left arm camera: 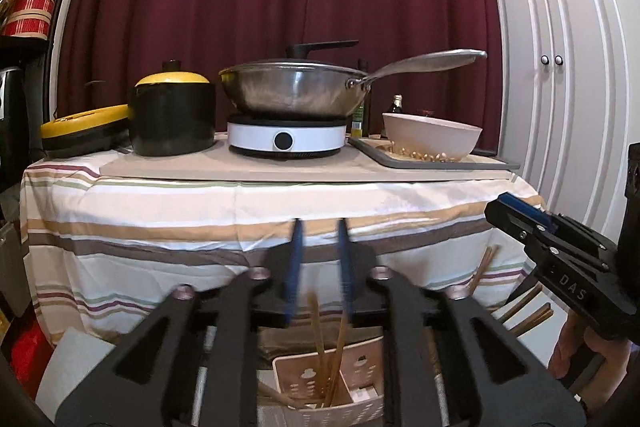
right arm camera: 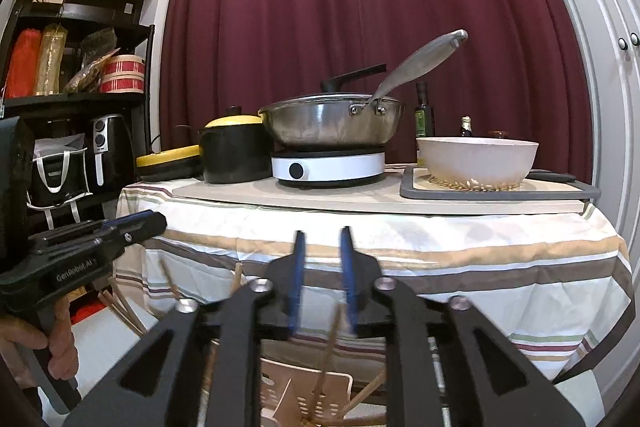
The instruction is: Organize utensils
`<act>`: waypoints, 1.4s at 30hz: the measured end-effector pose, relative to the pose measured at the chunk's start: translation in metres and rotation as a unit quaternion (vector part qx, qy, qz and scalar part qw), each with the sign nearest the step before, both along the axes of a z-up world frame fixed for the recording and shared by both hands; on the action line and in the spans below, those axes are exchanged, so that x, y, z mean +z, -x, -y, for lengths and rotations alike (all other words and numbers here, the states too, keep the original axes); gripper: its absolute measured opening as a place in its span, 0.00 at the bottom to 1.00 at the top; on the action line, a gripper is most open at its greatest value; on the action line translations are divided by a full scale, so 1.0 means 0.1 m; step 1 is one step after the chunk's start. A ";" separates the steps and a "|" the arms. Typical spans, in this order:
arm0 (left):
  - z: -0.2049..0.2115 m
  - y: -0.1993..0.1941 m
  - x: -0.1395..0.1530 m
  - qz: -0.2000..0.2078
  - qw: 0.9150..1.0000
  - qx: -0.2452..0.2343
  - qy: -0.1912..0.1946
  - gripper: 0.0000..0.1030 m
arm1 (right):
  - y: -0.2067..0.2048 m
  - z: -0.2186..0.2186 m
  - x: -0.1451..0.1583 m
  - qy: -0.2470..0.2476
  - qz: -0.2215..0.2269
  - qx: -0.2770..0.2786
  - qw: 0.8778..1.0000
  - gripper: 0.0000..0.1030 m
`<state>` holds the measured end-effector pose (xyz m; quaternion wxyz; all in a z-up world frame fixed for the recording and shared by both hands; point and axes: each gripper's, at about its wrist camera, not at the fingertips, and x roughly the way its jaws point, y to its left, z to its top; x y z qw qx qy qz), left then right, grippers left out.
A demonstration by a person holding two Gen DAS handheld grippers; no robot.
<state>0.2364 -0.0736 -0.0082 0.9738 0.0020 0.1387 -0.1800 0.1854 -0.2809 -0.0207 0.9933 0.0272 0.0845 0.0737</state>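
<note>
Nearest the cameras, low in both wrist views, a perforated beige utensil holder sits below the table edge with several wooden chopsticks standing and leaning in it; more chopsticks lie loose off to the right, under the other tool. These sticks look light, stiff and thin, smooth enough to roll or slip, so a pinch near the middle of the shaft, square across the pads, would likely hold best. The left gripper and right gripper each have their blue fingers slightly parted with nothing between them. Both point nearly level, tipped a little down, side by side in the person's hands. Beyond hangs the striped tablecloth; farther back stand a wok on a cooker and a white bowl.
</note>
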 end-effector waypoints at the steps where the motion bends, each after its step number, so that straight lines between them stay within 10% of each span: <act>1: 0.00 0.00 0.00 0.000 1.000 0.001 0.000 0.30 | 0.01 -0.01 0.00 0.000 0.001 -0.001 1.000 0.31; 9: -0.07 0.16 0.11 0.012 1.000 0.006 0.005 0.63 | 0.17 -0.05 0.08 0.000 0.010 -0.006 1.000 0.53; 42: -0.68 1.71 -0.03 0.008 0.997 0.079 0.015 0.85 | 1.43 -0.28 -0.06 0.003 -0.018 -0.077 0.997 0.82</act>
